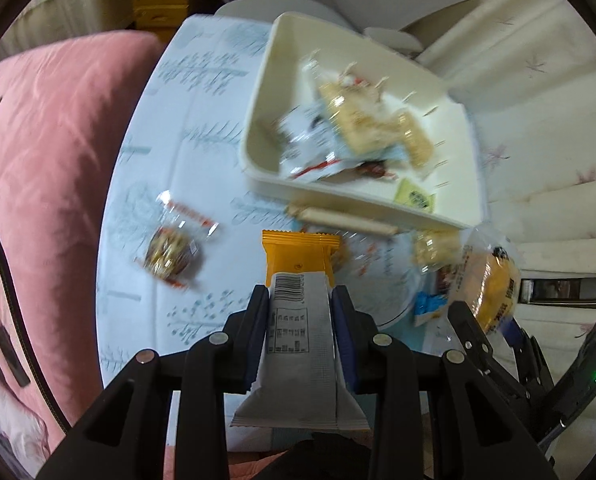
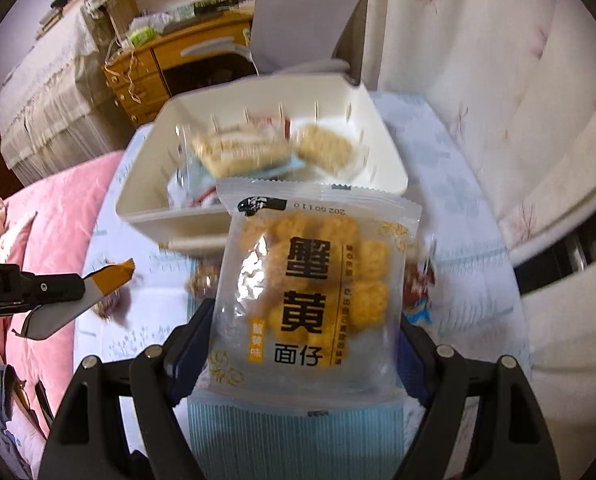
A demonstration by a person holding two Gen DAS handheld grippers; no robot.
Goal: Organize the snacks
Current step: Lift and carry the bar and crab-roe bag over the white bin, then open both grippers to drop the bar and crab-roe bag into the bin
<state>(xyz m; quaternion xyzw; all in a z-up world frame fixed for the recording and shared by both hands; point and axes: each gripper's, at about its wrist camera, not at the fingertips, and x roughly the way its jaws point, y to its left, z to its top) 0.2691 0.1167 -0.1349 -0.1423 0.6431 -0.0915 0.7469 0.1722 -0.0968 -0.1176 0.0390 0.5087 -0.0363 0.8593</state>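
Observation:
My left gripper point(image 1: 300, 294) is shut on an orange-and-grey snack bar packet point(image 1: 300, 320), held above the table short of the cream bin point(image 1: 257, 152). My right gripper point(image 2: 304, 320) is shut on a clear packet of yellow crab-roe snacks point(image 2: 314, 292), held just in front of the cream bin point(image 2: 145, 208). The bin holds several wrapped snacks point(image 1: 362, 128). The left gripper with its packet point(image 2: 97, 284) shows at the left of the right wrist view. The right gripper's packet point(image 1: 492, 284) shows at the right of the left wrist view.
Loose snacks lie on the white patterned tablecloth point(image 1: 201, 140): a nut cake packet point(image 1: 173, 250), a wafer stick point(image 1: 342, 218), a cracker packet point(image 1: 434, 248). A pink quilt point(image 1: 45, 160) lies left, a grey chair point(image 2: 306, 20) beyond the bin, white bedding point(image 2: 518, 120) right.

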